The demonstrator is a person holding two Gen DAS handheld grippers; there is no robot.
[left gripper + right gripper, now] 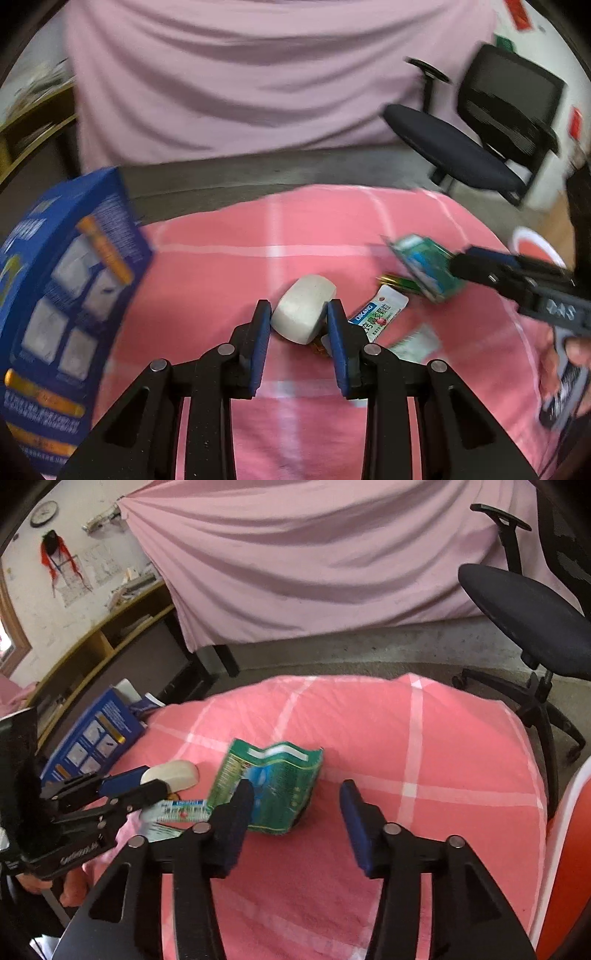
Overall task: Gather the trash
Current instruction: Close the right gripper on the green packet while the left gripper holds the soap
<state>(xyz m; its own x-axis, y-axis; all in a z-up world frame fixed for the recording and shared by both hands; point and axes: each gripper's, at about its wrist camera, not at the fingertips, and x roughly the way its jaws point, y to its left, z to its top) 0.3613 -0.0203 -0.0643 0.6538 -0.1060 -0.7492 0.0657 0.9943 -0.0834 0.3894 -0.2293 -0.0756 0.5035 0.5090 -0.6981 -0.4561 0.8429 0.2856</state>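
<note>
A white oval lump (306, 295) lies on the pink checked cloth (295, 229), and my left gripper (297, 308) is shut on it, a blue pad pressed to each side. The right wrist view shows the same grip (147, 779) on the lump (177, 773). A crumpled green packet (273, 782) stands on the cloth in front of my right gripper (295, 788). That gripper is open, its left finger overlapping the packet's lower edge and its right finger well clear. In the left wrist view the packet (424, 269) sits at the right gripper's tips (458, 262). A white and blue sachet (380, 314) lies between the two.
A large blue box (66, 295) stands at the cloth's left edge. A pale green sachet (417, 343) and a gold-green wrapper (399, 284) lie near the lump. A black office chair (535, 627) stands on the floor at the right. A red and white object (569, 849) borders the right edge.
</note>
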